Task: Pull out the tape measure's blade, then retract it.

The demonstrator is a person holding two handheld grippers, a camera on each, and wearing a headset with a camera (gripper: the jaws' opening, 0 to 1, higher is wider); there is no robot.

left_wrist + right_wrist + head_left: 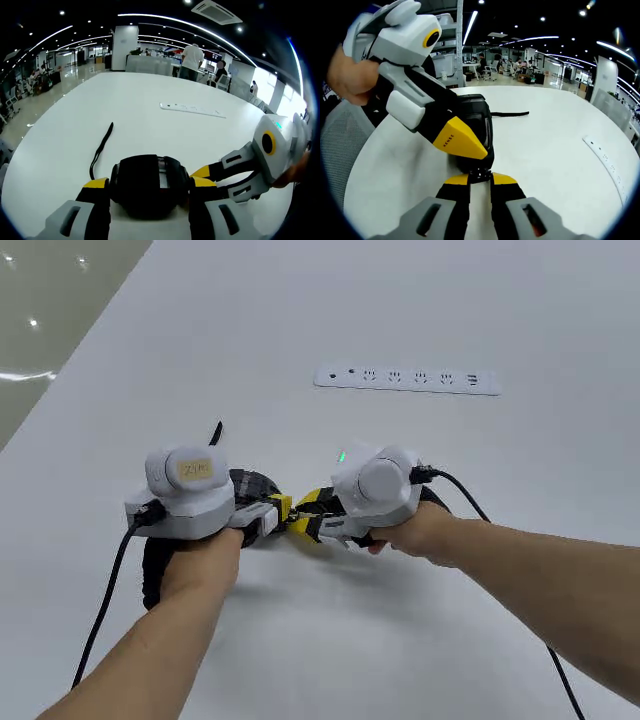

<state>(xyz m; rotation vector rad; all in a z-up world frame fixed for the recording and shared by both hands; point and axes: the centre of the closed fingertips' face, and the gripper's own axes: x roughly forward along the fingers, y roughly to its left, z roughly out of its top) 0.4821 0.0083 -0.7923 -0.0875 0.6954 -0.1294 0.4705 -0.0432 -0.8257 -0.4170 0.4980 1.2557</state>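
Clamps rounded black tape measure [150, 182] between left fingers [97, 187], pinches its small blade tip [480, 175] with right fingers [457, 181], on smooth white table [150, 115].

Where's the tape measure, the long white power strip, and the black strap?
tape measure [147, 182], left gripper view, on the middle of its black case.
power strip [405, 378], head view, on its white top among the sockets.
strap [102, 145], left gripper view, midway along the black band.

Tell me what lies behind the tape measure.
Behind the tape measure lies a black strap on the white table, with a white power strip farther back. The tape measure hides where the strap joins it.
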